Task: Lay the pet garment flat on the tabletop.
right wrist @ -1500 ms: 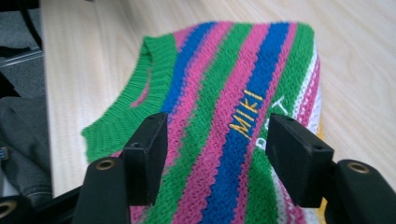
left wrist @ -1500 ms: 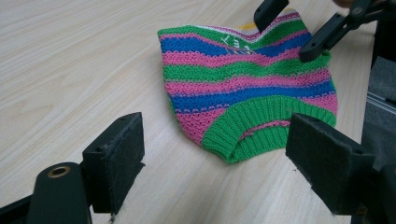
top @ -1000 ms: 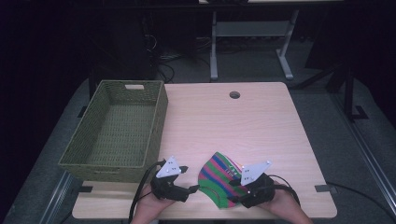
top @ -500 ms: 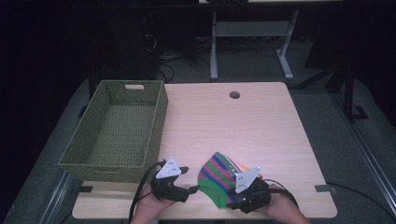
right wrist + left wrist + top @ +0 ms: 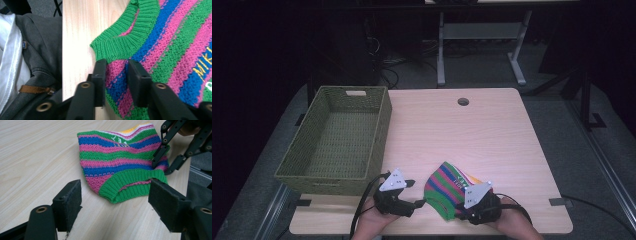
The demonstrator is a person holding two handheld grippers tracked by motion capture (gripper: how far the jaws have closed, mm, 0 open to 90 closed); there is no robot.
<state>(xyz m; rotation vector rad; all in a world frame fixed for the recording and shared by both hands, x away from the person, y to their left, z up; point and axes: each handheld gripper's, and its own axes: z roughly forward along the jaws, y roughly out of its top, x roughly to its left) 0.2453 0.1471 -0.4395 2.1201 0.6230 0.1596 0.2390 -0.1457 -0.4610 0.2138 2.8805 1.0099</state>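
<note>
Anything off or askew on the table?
Nothing damaged or spilled. The striped knit piece lies rumpled at the near edge, its green cuff gaping; the right claw has just been closing and pinches its fabric. The basket sits square.

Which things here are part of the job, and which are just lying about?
In the job:
- striped knit hat
- right gripper, fingers pinching the hat's edge after closing
- left gripper, open at the green cuff
- wicker basket, probably where it goes

Lying about:
- cable hole
- metal stand
</note>
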